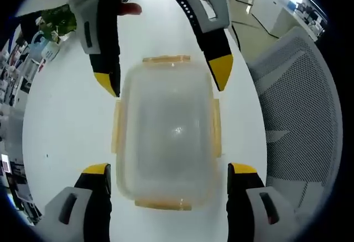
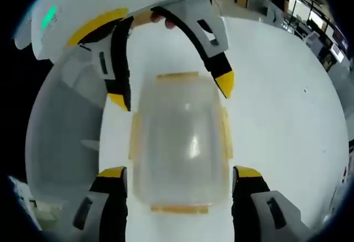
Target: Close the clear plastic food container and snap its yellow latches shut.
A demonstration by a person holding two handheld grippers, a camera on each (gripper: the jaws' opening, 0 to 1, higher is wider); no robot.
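Note:
A clear plastic food container [image 1: 166, 131] lies on the white table [image 1: 66, 120] with its lid on. Yellow latches [image 1: 166, 59] stick out along all four sides. My left gripper [image 1: 170, 169] is open, its yellow-tipped jaws standing either side of the container's near end. From the opposite end my right gripper [image 1: 164, 79] is also open, straddling the far corners. In the right gripper view the same container [image 2: 180, 142] sits between the right gripper [image 2: 180, 173] below and the left gripper [image 2: 171, 91] above. Whether any jaw touches the container is unclear.
A grey mesh office chair [image 1: 298, 104] stands just past the table edge, seen too in the right gripper view [image 2: 61, 126]. A person's hand [image 1: 130, 7] holds the far gripper. Small items and a plant [image 1: 55, 21] sit at the table's far side.

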